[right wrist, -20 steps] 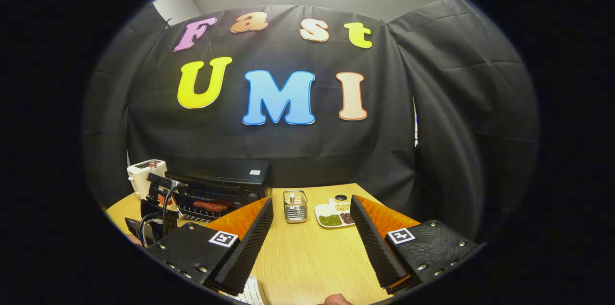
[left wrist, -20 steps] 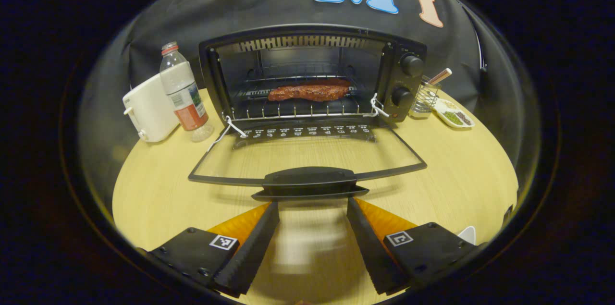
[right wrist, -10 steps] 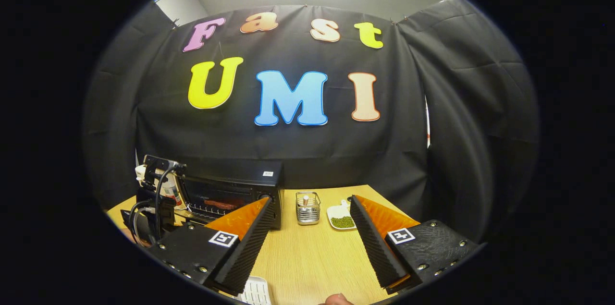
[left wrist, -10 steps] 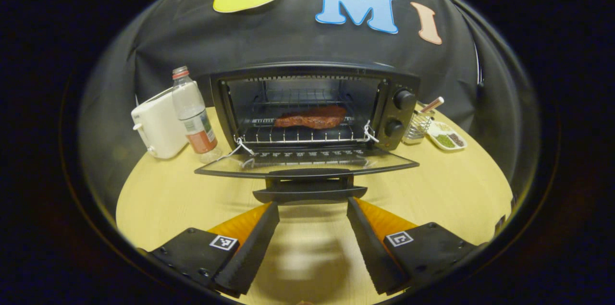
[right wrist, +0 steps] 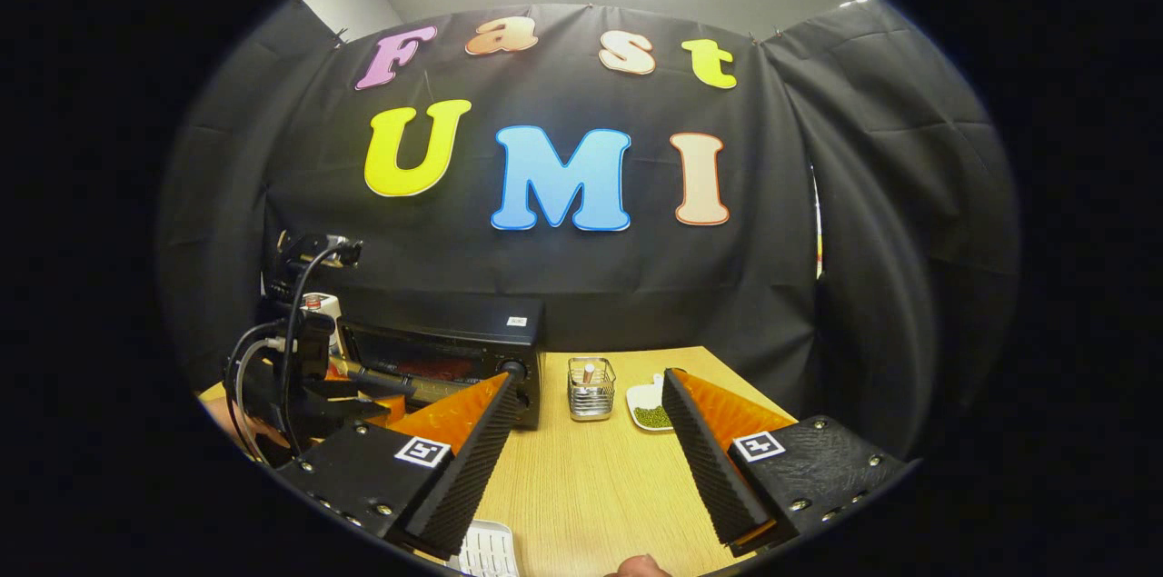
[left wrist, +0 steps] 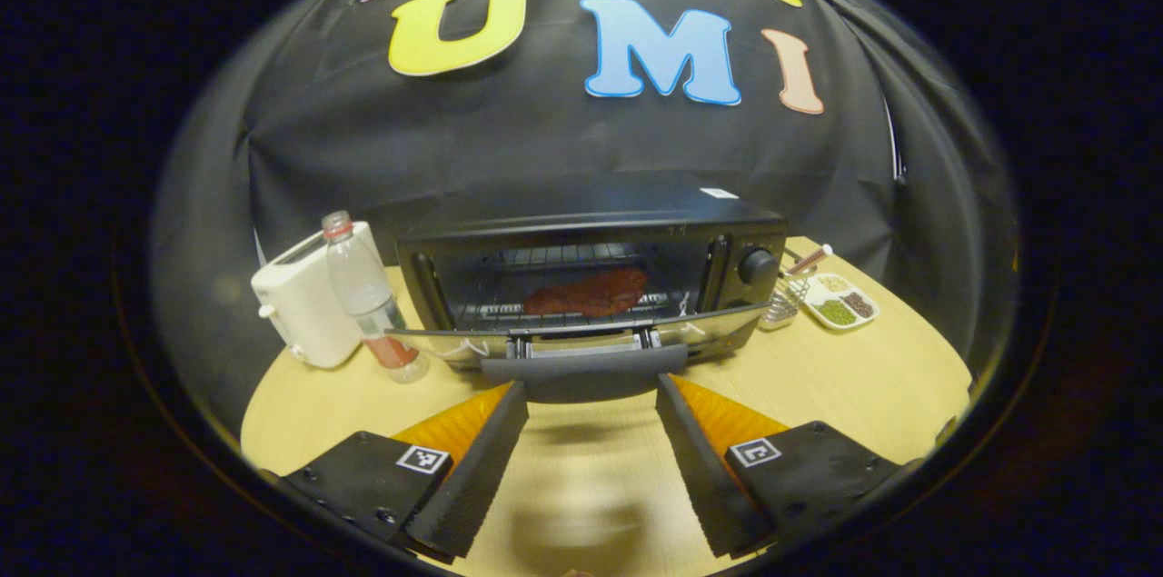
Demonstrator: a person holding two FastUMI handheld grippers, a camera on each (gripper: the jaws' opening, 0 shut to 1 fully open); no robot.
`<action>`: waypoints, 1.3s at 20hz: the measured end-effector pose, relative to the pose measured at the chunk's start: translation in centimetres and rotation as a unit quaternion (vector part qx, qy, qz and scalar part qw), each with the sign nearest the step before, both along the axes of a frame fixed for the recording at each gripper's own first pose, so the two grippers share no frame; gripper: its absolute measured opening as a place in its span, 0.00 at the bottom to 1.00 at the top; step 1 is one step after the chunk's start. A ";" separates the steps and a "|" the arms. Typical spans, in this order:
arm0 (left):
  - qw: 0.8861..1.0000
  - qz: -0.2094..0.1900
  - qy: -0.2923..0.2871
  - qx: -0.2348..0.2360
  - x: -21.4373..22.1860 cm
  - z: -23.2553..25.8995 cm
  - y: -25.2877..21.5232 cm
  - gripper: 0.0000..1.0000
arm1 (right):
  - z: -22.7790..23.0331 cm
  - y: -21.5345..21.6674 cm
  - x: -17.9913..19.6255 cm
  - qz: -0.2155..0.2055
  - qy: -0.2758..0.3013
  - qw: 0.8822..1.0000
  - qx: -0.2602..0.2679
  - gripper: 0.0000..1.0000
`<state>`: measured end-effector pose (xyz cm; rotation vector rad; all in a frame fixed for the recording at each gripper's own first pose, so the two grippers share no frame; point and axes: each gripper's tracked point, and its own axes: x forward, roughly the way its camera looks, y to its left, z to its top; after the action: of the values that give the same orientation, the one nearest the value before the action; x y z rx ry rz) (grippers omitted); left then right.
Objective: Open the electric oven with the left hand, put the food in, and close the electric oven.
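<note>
In the left gripper view, the left gripper sat spread wide and grasping nothing, right up against the door handle of the electric oven; the handle's long axis ran crosswise just ahead of the fingertips, with the door tilted partway up and the meat on the rack behind it. In the right gripper view, the right gripper hung released and empty, well to the right of the oven, so the left looked nearer for the shove shut.
</note>
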<state>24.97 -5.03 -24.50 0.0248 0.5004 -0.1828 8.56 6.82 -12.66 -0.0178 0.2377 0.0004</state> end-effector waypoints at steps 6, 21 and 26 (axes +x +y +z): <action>0.999 0.002 -0.047 -0.004 4.1 2.3 0.2 1.00 | 0.0 -0.1 0.0 -0.010 0.001 1.000 0.001 0.97; 0.975 0.047 -0.210 -0.055 -9.8 21.6 -1.6 0.98 | 7.2 -4.8 -1.7 0.028 -0.064 0.997 0.019 0.97; 0.971 0.075 -0.226 -0.029 -16.4 23.9 -2.0 1.00 | 8.1 -7.3 -4.1 0.049 -0.074 0.996 0.003 0.98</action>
<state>8.59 -7.03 -0.60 -0.0277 0.0402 -0.0389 4.49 -0.45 -4.55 -0.0236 0.0880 0.0964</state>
